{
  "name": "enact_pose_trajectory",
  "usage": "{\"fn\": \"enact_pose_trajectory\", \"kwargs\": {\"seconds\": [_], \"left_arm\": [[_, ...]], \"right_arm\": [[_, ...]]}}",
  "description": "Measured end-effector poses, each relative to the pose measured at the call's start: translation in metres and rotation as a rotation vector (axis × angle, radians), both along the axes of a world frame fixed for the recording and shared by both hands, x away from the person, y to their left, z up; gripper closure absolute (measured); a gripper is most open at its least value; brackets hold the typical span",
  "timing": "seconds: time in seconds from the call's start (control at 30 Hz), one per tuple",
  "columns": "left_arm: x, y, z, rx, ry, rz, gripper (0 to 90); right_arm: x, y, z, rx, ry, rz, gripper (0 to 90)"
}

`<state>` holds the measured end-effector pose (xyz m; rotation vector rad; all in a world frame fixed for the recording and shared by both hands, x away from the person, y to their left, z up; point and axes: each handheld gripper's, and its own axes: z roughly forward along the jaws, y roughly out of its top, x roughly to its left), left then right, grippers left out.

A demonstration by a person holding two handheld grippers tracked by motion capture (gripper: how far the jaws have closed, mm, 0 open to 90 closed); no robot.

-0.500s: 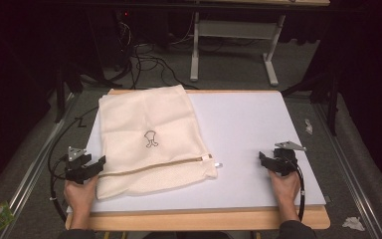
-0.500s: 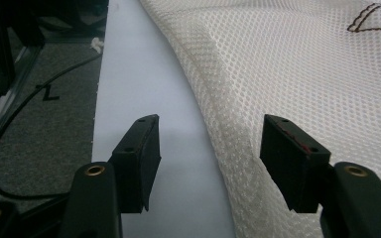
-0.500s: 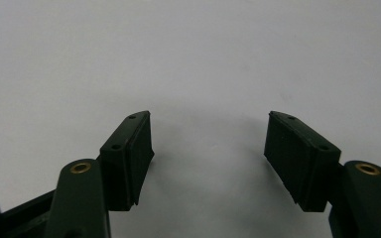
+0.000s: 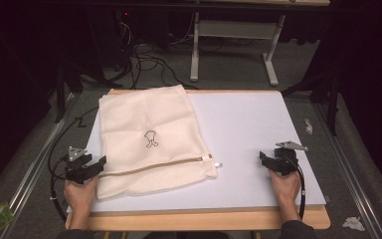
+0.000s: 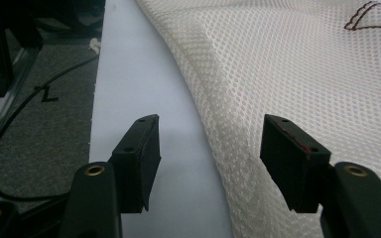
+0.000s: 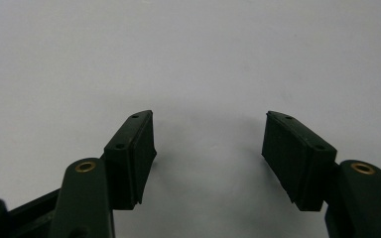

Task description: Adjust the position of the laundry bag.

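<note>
A cream mesh laundry bag (image 4: 151, 137) lies flat on the left half of the white table top (image 4: 248, 129); it has a small dark embroidered mark and a zipper (image 4: 154, 168) running across its near end, the pull at the right. My left gripper (image 4: 93, 167) rests at the bag's near left corner, open, its jaws straddling the bag's edge (image 5: 213, 144) without pinching it. My right gripper (image 4: 264, 160) is open on the bare white surface (image 6: 203, 64) at the right, nothing between its jaws.
The table has a wooden front edge (image 4: 199, 219). Black cables (image 4: 54, 164) trail off the left side onto grey carpet. A white desk frame (image 4: 234, 45) stands beyond the far edge. Crumpled scraps (image 4: 353, 223) lie on the floor at the right.
</note>
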<state>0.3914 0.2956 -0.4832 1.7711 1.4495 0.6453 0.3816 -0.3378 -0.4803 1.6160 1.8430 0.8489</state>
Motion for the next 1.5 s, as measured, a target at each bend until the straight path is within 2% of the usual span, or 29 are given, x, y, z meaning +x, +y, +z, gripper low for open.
{"fn": "enact_pose_trajectory", "kwargs": {"seconds": [0.13, 0.4, 0.5, 0.53, 0.67, 0.9, 0.97, 1.17, 1.27, 1.3, 1.37, 1.4, 1.5], "left_arm": [[0.0, 0.003, 0.0, -0.029, 0.001, 0.003, 41.4], [0.001, 0.006, 0.001, -0.06, 0.001, 0.0, 41.0], [0.002, 0.007, 0.001, -0.042, 0.021, -0.018, 38.9], [0.002, 0.007, 0.002, -0.045, 0.021, -0.02, 38.1], [0.001, 0.006, 0.006, -0.06, 0.02, -0.029, 36.6], [0.002, -0.001, 0.011, -0.057, 0.022, -0.055, 36.3], [0.003, -0.004, 0.013, -0.054, 0.032, -0.064, 36.4], [0.004, -0.01, 0.011, -0.057, 0.075, -0.059, 36.4], [0.005, -0.011, 0.01, -0.058, 0.084, -0.056, 34.8], [0.005, -0.011, 0.011, -0.057, 0.094, -0.055, 34.2], [0.005, -0.011, 0.011, -0.059, 0.102, -0.053, 33.1], [0.004, -0.011, 0.013, -0.064, 0.106, -0.051, 32.9], [0.003, -0.011, 0.016, -0.068, 0.104, -0.05, 32.5]], "right_arm": [[0.0, 0.0, 0.001, -0.005, 0.004, 0.009, 42.3], [0.0, -0.001, 0.002, 0.021, -0.005, 0.015, 43.7], [0.0, -0.001, 0.002, 0.02, 0.002, 0.028, 43.0], [0.001, 0.0, 0.002, 0.025, 0.012, 0.031, 42.6], [0.001, 0.001, 0.004, 0.027, -0.001, 0.05, 42.1], [0.001, 0.005, 0.006, 0.039, -0.015, 0.064, 40.7], [0.002, 0.006, 0.006, 0.048, -0.006, 0.067, 40.8], [0.008, 0.016, 0.012, 0.077, -0.002, 0.099, 41.3], [0.01, 0.021, 0.013, 0.087, -0.007, 0.114, 41.8], [0.013, 0.026, 0.014, 0.096, 0.007, 0.128, 42.0], [0.014, 0.029, 0.014, 0.096, 0.008, 0.134, 42.0], [0.017, 0.038, 0.014, 0.081, 0.023, 0.168, 42.2], [0.02, 0.047, 0.016, 0.073, 0.032, 0.199, 42.5]]}}
